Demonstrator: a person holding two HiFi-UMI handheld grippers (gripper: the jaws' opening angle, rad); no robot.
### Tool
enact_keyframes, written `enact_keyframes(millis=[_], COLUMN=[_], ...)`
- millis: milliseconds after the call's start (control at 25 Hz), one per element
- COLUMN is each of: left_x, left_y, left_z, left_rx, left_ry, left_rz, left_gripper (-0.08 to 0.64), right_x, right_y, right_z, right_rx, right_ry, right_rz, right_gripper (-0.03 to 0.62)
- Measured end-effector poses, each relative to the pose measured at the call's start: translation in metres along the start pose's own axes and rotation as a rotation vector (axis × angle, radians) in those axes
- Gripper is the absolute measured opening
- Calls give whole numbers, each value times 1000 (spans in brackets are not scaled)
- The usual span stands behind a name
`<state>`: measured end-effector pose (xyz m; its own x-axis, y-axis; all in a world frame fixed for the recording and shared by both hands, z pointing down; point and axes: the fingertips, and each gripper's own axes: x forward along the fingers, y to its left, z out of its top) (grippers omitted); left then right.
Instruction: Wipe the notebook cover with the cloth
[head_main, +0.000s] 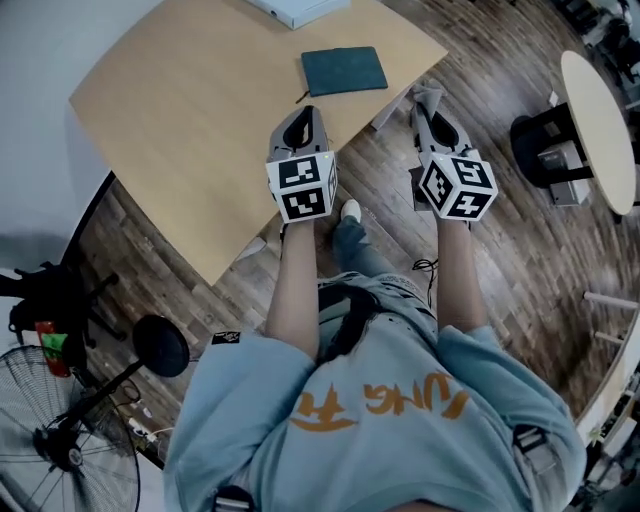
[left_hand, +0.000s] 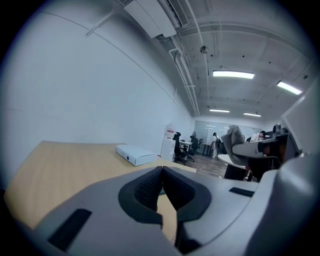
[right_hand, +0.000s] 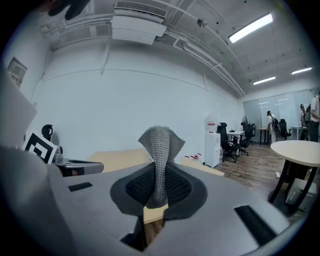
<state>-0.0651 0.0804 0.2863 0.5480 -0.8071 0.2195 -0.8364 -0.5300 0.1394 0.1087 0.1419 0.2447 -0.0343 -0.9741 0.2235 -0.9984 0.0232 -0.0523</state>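
In the upper centre of the head view the dark teal notebook (head_main: 344, 70) lies flat on the tan table (head_main: 190, 110), bare on top and well apart from both tools. The left gripper (left_hand: 161, 171) hovers over the table's near edge, below and left of the notebook. Its jaws are pressed together with nothing between them. The right gripper (right_hand: 159, 186) is just off the table's corner, above the wooden floor (head_main: 520, 250), and pinches the grey knitted cloth (right_hand: 160, 147). The cloth's free end stands up above the pads, and its lower part is hidden inside the jaws. A white box (head_main: 295, 10) is cut off by the top edge. The person's torso hides the floor below.
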Motion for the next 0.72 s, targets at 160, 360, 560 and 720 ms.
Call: enact_keyframes(millis=[160,360,560,720], left_x=[38,80,124,156], left_y=[7,12,15,6], left_z=[-31,-57,-51,-33], left_rx=[-28,-43,-18,11], left_ry=[82,162,194,193], left_rz=[22,52,88,96], left_gripper=[17,17,17,17], right_x=[38,81,132,162], right_y=[-20,-51,-79,-103], right_z=[-23,-46,-39,-23], right_rx=[32,69,110,133], right_ry=[62,127,123,99], right_rz=[11,16,54,78], right_gripper=[26,26,26,26])
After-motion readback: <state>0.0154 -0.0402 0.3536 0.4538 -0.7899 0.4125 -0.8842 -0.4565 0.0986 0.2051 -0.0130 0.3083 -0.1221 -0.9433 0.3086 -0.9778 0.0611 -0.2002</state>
